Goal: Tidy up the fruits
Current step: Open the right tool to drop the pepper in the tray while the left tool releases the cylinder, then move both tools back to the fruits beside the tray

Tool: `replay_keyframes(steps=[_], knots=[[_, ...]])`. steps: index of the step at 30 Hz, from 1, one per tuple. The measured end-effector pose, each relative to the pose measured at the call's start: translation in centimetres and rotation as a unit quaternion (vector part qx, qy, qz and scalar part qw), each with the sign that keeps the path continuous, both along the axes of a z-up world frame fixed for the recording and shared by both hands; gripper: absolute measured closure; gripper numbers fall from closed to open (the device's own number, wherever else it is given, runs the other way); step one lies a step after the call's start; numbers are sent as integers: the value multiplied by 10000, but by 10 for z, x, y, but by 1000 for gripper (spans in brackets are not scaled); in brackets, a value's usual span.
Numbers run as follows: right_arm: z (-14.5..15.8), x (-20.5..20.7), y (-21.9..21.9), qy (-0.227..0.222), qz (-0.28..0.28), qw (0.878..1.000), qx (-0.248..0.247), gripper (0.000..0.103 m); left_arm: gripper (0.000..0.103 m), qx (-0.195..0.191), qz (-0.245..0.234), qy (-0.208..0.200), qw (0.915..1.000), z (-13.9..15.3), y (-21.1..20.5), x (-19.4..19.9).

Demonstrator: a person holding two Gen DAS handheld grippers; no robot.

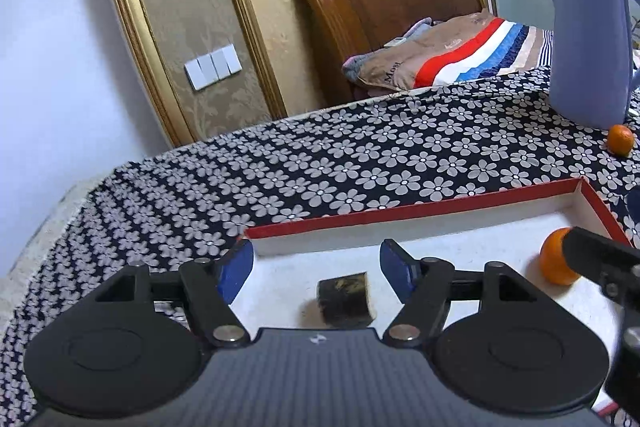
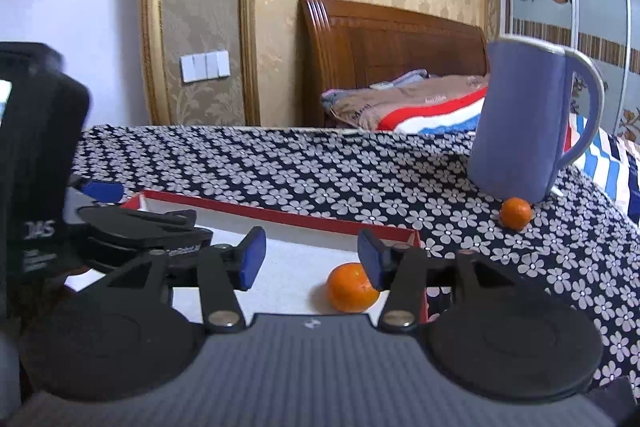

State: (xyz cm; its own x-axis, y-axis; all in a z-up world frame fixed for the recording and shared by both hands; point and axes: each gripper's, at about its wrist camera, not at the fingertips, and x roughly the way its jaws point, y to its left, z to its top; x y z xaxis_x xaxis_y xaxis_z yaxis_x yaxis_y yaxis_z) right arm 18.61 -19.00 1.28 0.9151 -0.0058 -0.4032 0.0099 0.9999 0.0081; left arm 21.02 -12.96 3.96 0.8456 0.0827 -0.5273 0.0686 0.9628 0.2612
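Observation:
A shallow tray (image 1: 400, 215) with a red rim and white floor lies on the flowered cloth. My left gripper (image 1: 317, 259) hangs open over its floor. Below the gap between its fingers lies a dark squarish chunk (image 1: 347, 297) with a pale edge, and neither pad touches it. One orange (image 1: 554, 259) sits in the tray's right end, partly behind the other gripper's black finger. In the right wrist view my right gripper (image 2: 311, 247) is open over the tray (image 2: 280, 215). That orange (image 2: 352, 287) rests on the floor beside its right finger, not gripped. A second orange (image 2: 516, 213) lies on the cloth.
A tall blue mug (image 2: 524, 123) stands on the cloth right behind the loose orange (image 1: 621, 141). The flowered tablecloth (image 1: 360, 155) ends at a far edge, with a bed and striped bedding beyond. The left gripper's black body (image 2: 140, 223) fills the left of the right wrist view.

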Motion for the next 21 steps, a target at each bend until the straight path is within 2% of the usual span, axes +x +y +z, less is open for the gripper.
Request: replay_keyframes(steps=[4,5,7,9,11,14,17,21], knots=[[8,-42,0,-362,-94,9993,-95,41,33,-167,29,-147,9997,13,22,-29],[8,-54,-2,-461,-132,9988,-106,39,33,-286,9,-107,9995,15,32,-39],[6,-77,-5,-597,-204,9980,-76,28,33,-557,-39,-98,9984,17,48,-57],[-2,-97,-6,-595,-174,9980,89,26,33,-816,-46,-122,9966,15,66,-77],[-15,-112,-4,-508,-79,9985,172,20,33,-1009,-6,-115,9948,9,83,-95],[-34,-122,0,-244,-40,9997,73,20,33,-1144,213,-135,9931,-7,103,-118],[-45,-128,-1,-126,-28,9999,-112,23,33,-1123,316,-78,9931,-24,115,-133],[-54,-131,-6,34,-16,9992,-394,41,33,-1151,280,-6,9930,-38,124,-145]])
